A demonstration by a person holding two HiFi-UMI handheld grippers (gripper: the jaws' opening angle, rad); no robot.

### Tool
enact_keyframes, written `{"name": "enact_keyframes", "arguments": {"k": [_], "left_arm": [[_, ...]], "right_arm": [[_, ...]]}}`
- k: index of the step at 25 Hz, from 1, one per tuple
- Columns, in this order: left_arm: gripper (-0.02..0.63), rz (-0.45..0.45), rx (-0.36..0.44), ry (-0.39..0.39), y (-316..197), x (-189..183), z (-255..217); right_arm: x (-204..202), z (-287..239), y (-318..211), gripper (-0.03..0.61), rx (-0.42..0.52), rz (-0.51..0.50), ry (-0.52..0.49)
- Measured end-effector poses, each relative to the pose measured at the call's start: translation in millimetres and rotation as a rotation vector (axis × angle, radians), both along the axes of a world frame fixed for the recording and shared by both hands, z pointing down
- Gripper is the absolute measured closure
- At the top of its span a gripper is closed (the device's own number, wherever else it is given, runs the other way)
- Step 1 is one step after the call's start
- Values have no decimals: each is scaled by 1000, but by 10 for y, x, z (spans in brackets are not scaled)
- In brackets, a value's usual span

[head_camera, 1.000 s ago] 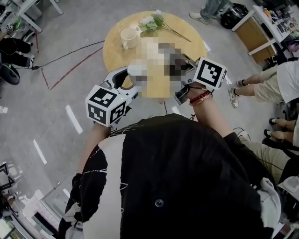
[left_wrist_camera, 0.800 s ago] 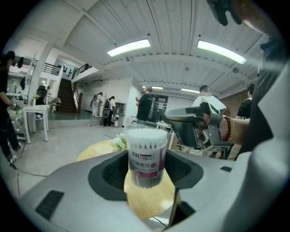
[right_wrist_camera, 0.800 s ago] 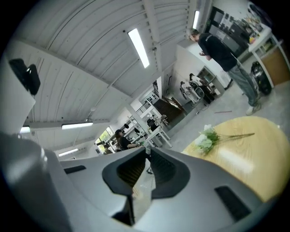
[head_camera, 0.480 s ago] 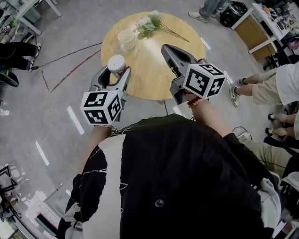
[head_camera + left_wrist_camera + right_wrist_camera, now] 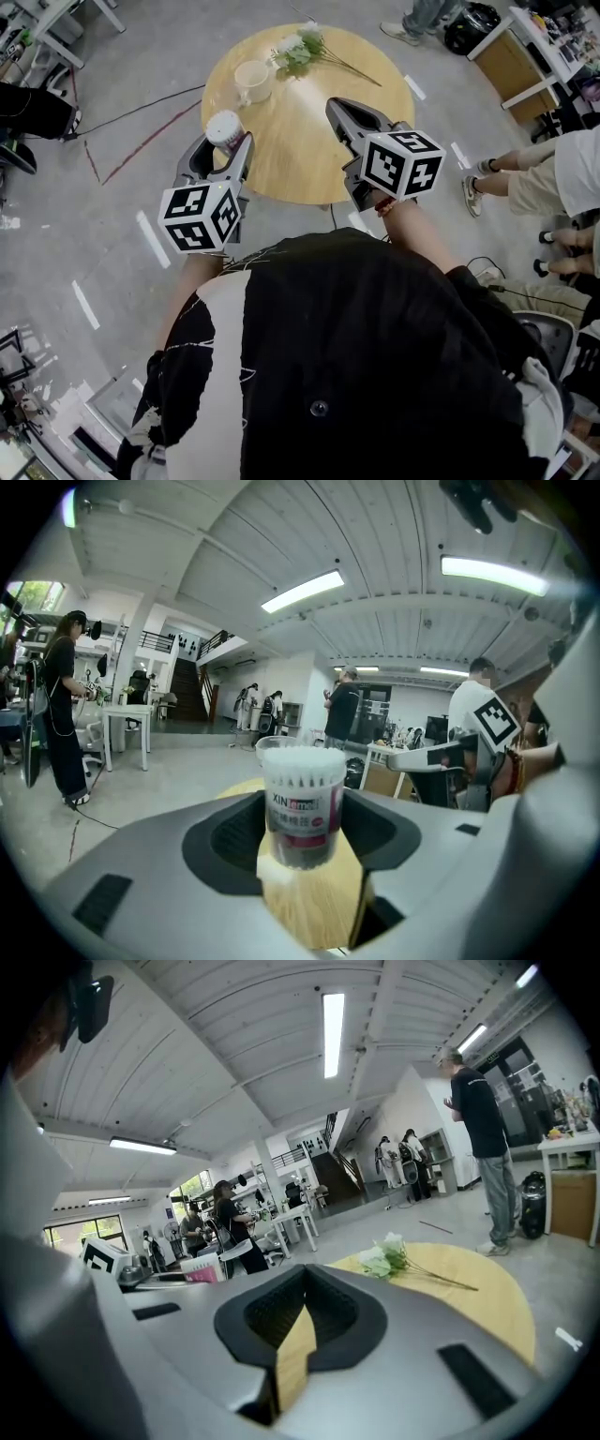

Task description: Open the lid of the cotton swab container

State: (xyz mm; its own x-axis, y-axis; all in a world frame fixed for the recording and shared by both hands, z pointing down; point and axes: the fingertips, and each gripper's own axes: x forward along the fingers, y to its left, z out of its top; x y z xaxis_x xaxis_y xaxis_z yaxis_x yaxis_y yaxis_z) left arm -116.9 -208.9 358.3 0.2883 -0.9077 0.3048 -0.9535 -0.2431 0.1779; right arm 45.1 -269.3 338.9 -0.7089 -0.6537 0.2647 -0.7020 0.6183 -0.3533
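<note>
Slippage is threatening: left gripper [image 5: 223, 148] is clamping the clear cylindrical cotton swab container [image 5: 302, 799] low, right gripper [image 5: 342, 108] closed, empty.

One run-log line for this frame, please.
left gripper: shut on cotton swab container, at table edge | right gripper: shut, empty, over table

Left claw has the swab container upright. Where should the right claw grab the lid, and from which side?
Take the lid by its round rim, from above. The left claw clamps the cotton swab container on both sides of its body, leaving only the upright top clear. The right claw is shut, so open it first.
</note>
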Motion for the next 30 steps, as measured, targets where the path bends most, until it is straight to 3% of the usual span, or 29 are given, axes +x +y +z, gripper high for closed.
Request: {"name": "enact_keyframes", "arguments": {"k": [30], "left_arm": [[351,-56,4,14,-79,60,29]], "right_arm": [[18,240,-106,580,-41,-73,53]]}}
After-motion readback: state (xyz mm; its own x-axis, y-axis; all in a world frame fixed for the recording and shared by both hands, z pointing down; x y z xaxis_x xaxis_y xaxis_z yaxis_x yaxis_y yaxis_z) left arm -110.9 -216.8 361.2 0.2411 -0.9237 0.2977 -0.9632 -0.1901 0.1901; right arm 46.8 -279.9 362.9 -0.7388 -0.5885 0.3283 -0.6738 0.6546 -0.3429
